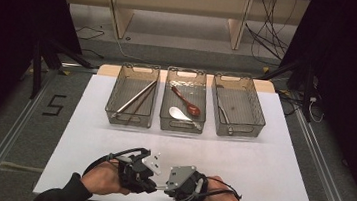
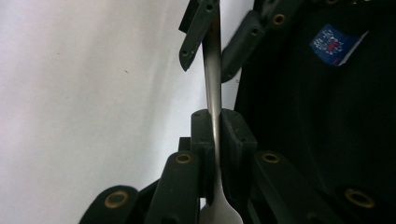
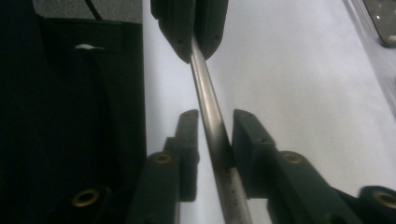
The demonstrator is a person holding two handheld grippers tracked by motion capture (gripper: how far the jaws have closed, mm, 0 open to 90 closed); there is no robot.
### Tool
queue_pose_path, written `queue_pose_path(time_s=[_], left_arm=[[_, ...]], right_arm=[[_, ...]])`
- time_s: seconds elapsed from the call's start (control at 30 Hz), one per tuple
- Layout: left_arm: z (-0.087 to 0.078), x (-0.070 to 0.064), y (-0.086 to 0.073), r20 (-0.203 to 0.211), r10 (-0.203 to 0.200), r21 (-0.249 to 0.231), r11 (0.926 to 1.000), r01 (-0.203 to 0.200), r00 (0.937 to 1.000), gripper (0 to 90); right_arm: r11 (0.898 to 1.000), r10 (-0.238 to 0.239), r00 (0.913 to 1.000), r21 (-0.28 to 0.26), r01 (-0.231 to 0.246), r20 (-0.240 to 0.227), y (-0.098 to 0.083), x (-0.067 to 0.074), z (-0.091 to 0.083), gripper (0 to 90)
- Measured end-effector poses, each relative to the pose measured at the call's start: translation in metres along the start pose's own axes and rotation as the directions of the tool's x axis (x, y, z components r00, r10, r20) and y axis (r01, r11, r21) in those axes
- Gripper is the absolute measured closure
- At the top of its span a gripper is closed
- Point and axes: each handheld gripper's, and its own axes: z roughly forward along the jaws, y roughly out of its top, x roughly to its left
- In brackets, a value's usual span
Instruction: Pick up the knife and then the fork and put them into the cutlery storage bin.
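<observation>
The left gripper (image 2: 215, 135) is clamping a metal utensil's handle (image 2: 212, 74), jaws pressed against it on both sides. The right gripper (image 3: 215, 126) is facing it with jaws apart, the handle (image 3: 212, 121) running between them with a gap at each side. Both are hovering tip to tip over the near edge of the white table (image 1: 260, 164). Beyond, three bins are sitting in a row: chopsticks (image 1: 134, 99) in the left, a red spoon (image 1: 186, 101) and white spoon (image 1: 180, 114) in the middle.
</observation>
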Motion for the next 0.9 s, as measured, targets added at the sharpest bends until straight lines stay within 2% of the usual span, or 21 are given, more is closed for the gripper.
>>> queue_pose_path(time_s=[0.03, 0.1, 0.2, 0.23, 0.27, 0.33, 0.37, 0.5, 0.67, 0.73, 0.83, 0.9], left_arm=[[0.000, 0.000, 0.000, 0.006, -0.001, 0.002, 1.0000, 0.001, 1.0000, 83.4], [0.002, 0.001, -0.001, 0.025, 0.015, 0.012, 0.9998, -0.015, 0.9996, 83.3], [0.005, 0.004, -0.003, 0.065, 0.015, 0.012, 0.9998, -0.016, 0.9978, 84.4], [0.006, 0.004, -0.004, 0.068, 0.017, 0.008, 0.9998, -0.017, 0.9976, 84.8], [0.006, 0.005, -0.004, 0.070, 0.018, 0.008, 0.9998, -0.018, 0.9974, 84.8], [0.008, 0.005, -0.004, 0.069, 0.017, 0.000, 0.9999, -0.017, 0.9974, 83.5], [0.007, 0.006, -0.004, 0.067, 0.007, -0.008, 0.9999, -0.007, 0.9977, 79.6], [0.003, 0.009, -0.005, 0.037, -0.029, -0.041, 0.9987, 0.031, 0.9989, 64.7], [-0.003, 0.012, -0.007, -0.014, -0.027, -0.112, 0.9934, 0.026, 0.9995, 53.2], [-0.007, 0.012, -0.007, -0.042, -0.048, -0.144, 0.9887, 0.042, 0.9980, 46.5], [-0.011, 0.013, -0.008, -0.068, -0.069, -0.187, 0.9808, 0.056, 0.9953, 42.5], [-0.015, 0.015, -0.011, -0.080, -0.085, -0.223, 0.9725, 0.065, 0.9932, 40.8]], right_arm=[[1.000, -0.004, 1.0000, 0.006, 0.004, -0.009, 0.000, 0.001, 0.000, 76.3], [0.999, -0.042, 0.9989, 0.009, 0.043, -0.018, 0.000, 0.004, -0.001, 79.6], [0.995, -0.098, 0.9949, 0.004, 0.098, -0.023, 0.001, 0.008, -0.002, 85.8], [0.995, -0.097, 0.9943, 0.008, 0.098, -0.043, 0.002, 0.008, -0.002, 87.5], [0.994, -0.105, 0.9939, 0.012, 0.106, -0.033, 0.002, 0.008, -0.002, 87.8], [0.994, -0.104, 0.9937, 0.028, 0.105, -0.043, 0.002, 0.008, -0.002, 87.9], [0.994, -0.105, 0.9934, 0.033, 0.107, -0.045, 0.002, 0.009, -0.002, 87.9], [0.992, -0.108, 0.9933, 0.058, 0.110, -0.041, 0.000, 0.009, 0.001, 88.0], [0.994, -0.083, 0.9965, 0.065, 0.084, -0.012, -0.002, 0.003, -0.001, 87.9], [0.994, -0.077, 0.9970, 0.076, 0.077, 0.002, -0.004, 0.001, -0.001, 87.9], [0.995, -0.057, 0.9983, 0.082, 0.055, 0.011, -0.007, -0.001, -0.002, 87.9], [0.995, -0.050, 0.9985, 0.084, 0.048, 0.022, -0.008, -0.003, -0.003, 87.9]])
